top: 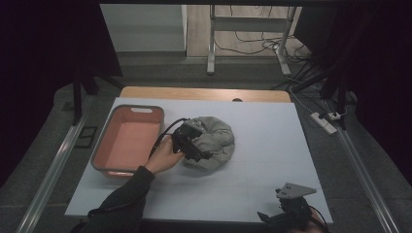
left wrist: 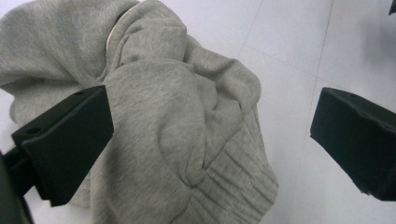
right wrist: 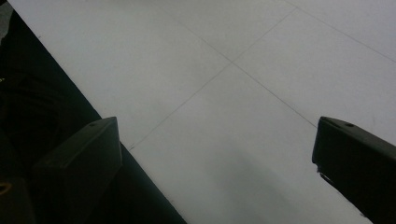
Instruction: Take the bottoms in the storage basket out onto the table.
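- Grey plate on top of my right gripper [top: 290,209], parked at the near right edge of the table [top: 272,145] — nearest thing to me in the high view.
- R gripper view: both black jaws spread wide, nothing between them, just bare white tabletop [right wrist: 243,93] w/ faint seam lines; dark table edge cuts across the lower left. So R is released, idle, holding nothing.
- Well apart from it, moving up & left: my left sleeve [top: 121,199] comes in from the bottom, left hand [top: 165,156] wrapped round the left gripper [top: 192,141], cable looping off its back.
- L gripper sits right on the near-left side of the grey sweatshirt [top: 214,141], angled into the fabric.
- L gripper view: jaws wide apart, not clamped. Left jaw lies against the bunched cloth of the sweatshirt [left wrist: 177,116]; right jaw stands clear over white table, not touching fabric. So L = released, straddling the garment's edge, no grip on it.
- Sweatshirt is a crumpled heap, ribbed cuff or hem [left wrist: 233,182] showing at the bottom of the pile, folds rolled over each other. Lies about mid-table, a bit left of centre.
- Just beside it to the left: pinkish-orange bin [top: 109,141] w/ grey rim, long side running away from me. Garment near its right wall; can't tell if they touch.
- Farther back: strip of wooden table edge [top: 204,93] beyond the white sheet.
- Beyond that, floor w/ a metal desk frame [top: 212,43], tangled cables & a power strip [top: 324,121] off to the right.
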`<act>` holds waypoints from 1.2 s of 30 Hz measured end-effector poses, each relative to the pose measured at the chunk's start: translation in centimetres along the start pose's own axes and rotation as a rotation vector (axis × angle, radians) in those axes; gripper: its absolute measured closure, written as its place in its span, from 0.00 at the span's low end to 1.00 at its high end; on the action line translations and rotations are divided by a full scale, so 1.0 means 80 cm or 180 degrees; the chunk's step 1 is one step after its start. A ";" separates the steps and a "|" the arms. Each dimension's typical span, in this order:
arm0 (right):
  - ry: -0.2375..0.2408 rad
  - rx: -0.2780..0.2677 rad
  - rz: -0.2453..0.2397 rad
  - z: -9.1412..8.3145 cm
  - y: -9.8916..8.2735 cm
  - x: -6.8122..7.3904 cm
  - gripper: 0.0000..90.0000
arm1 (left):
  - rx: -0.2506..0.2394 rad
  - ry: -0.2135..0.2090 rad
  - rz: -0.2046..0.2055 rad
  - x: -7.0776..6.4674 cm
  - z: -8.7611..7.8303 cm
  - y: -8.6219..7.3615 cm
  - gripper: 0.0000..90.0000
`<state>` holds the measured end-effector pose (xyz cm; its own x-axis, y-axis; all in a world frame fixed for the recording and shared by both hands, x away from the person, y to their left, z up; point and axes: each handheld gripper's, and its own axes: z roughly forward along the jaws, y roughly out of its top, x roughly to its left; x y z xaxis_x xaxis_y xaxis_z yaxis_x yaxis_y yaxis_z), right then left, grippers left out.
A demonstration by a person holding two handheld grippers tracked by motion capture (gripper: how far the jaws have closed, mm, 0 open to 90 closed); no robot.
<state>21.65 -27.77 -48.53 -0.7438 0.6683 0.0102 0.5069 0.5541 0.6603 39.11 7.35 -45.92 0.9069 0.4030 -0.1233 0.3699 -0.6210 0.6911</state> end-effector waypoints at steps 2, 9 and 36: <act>-0.0003 0.0000 -0.0005 0.000 0.000 0.000 0.02 | 0.0000 -0.0004 0.0012 -0.001 -0.002 -0.001 0.00; -0.0003 -0.0004 -0.0007 0.000 0.000 0.000 0.02 | -0.0008 0.0025 -0.0015 -0.003 -0.009 -0.006 0.00; -0.0014 -0.0010 -0.0031 -0.001 0.000 0.001 0.02 | -0.0091 0.0055 -0.0134 -0.015 -0.040 -0.023 0.00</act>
<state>21.54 -27.73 -48.48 -0.7468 0.6650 0.0004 0.4982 0.5591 0.6628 36.67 10.19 -44.74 0.8869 0.4401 -0.1404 0.4014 -0.5840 0.7056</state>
